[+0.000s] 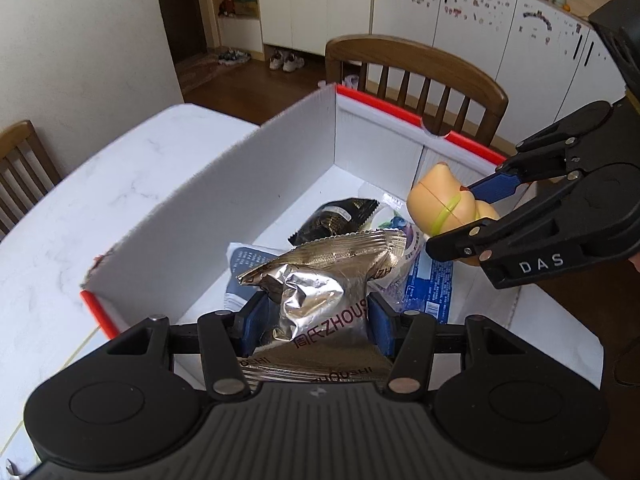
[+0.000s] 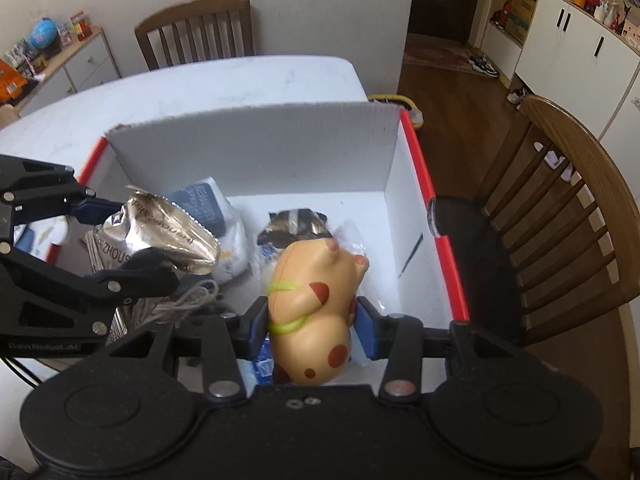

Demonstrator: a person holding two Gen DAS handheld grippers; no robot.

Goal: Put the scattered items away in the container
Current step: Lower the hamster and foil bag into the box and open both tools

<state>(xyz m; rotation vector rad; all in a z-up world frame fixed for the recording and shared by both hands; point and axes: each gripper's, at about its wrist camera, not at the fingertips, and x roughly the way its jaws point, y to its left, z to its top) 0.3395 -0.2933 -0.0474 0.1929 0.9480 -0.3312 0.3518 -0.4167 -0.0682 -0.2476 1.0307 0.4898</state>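
My left gripper (image 1: pixel 316 320) is shut on a silver foil snack packet (image 1: pixel 320 280) and holds it over the white box with red rim (image 1: pixel 248 184). My right gripper (image 2: pixel 314 326) is shut on a tan toy animal with brown spots (image 2: pixel 312 296), held above the box's right side; the toy also shows in the left wrist view (image 1: pixel 444 204). Inside the box lie a dark packet (image 1: pixel 336 220), a white-and-blue pouch (image 2: pixel 216 216) and a blue packet (image 1: pixel 428 292). The foil packet also shows in the right wrist view (image 2: pixel 168 232).
The box (image 2: pixel 256 148) stands on a white marble table (image 1: pixel 100 184). Wooden chairs (image 1: pixel 416 76) stand at the table's far and right sides (image 2: pixel 560 224). Some string (image 2: pixel 188 300) lies near the box's near wall.
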